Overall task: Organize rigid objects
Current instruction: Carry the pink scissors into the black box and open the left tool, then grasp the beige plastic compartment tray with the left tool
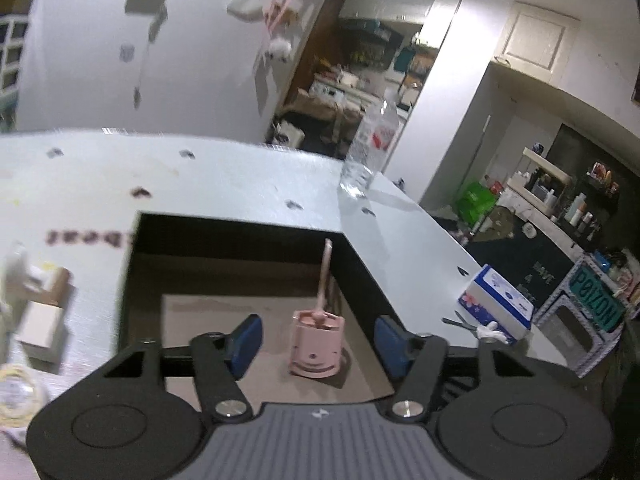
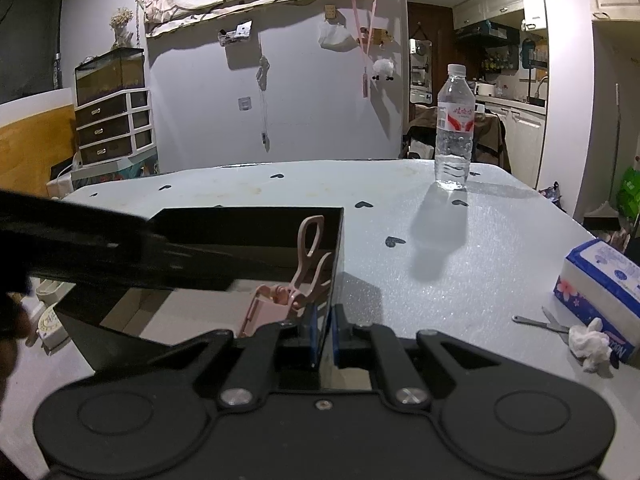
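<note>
A black open box [image 1: 360, 264] stands on the pale table. Inside it a pink eyelash curler in its pink stand [image 1: 317, 342] stands upright on the brown floor of the box. My left gripper [image 1: 318, 340] is open above the box, its blue pads [image 1: 244, 344] on either side of the curler and apart from it. In the right wrist view my right gripper [image 2: 325, 336] is shut on the box's right wall [image 2: 334, 264]. The pink curler [image 2: 306, 264] leans inside against that wall. The left gripper's arm [image 2: 100, 256] crosses over the box.
A clear water bottle [image 2: 454, 132] stands at the table's far right. A blue tissue box [image 2: 600, 296], small scissors [image 2: 544, 322] and a crumpled tissue [image 2: 592, 344] lie near the right edge. Small cardboard boxes [image 1: 40, 312] and a tape roll [image 1: 16, 396] lie left of the black box.
</note>
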`<state>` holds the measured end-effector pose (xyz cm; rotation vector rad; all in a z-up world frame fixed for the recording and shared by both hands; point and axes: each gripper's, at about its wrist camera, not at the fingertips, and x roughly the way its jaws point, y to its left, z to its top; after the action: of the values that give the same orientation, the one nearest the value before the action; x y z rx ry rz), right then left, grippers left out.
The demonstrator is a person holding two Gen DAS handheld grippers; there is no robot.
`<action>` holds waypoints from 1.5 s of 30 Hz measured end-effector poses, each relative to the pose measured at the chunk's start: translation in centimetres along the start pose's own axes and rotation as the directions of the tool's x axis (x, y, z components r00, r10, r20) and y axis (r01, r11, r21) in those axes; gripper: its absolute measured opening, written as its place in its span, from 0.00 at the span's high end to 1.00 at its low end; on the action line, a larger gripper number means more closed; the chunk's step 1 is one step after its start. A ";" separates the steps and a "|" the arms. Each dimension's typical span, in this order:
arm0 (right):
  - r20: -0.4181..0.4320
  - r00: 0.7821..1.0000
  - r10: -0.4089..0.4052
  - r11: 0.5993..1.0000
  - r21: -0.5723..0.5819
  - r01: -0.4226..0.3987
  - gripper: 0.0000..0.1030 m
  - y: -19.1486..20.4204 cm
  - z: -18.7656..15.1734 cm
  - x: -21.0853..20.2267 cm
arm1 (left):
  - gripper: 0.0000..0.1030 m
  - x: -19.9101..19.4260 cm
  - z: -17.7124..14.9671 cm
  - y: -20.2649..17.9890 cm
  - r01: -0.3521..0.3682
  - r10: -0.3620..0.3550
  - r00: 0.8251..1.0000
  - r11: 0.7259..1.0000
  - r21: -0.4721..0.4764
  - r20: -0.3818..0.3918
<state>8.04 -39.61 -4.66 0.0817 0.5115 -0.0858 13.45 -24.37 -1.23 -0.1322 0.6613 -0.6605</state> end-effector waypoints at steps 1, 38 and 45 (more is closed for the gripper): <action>0.000 1.000 0.000 1.000 0.001 0.000 0.93 0.0 0.0 0.0 | 0.28 -0.7 -0.2 0.2 -0.013 0.013 1.000 1.000 0.006 0.016; -0.013 1.000 -0.027 0.999 0.021 0.027 0.93 0.4 -0.1 0.6 | 0.11 -7.2 -4.1 14.6 -0.464 0.490 0.862 0.866 -0.188 0.129; -0.016 1.000 -0.024 0.999 0.027 0.025 0.92 0.4 0.0 0.6 | 0.26 -5.1 -3.9 16.3 -0.502 0.517 0.853 0.851 -0.153 0.076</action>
<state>8.61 -39.25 -4.98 0.1030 0.5271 -0.1163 16.66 -8.02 -6.76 -0.1053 0.5936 -0.0920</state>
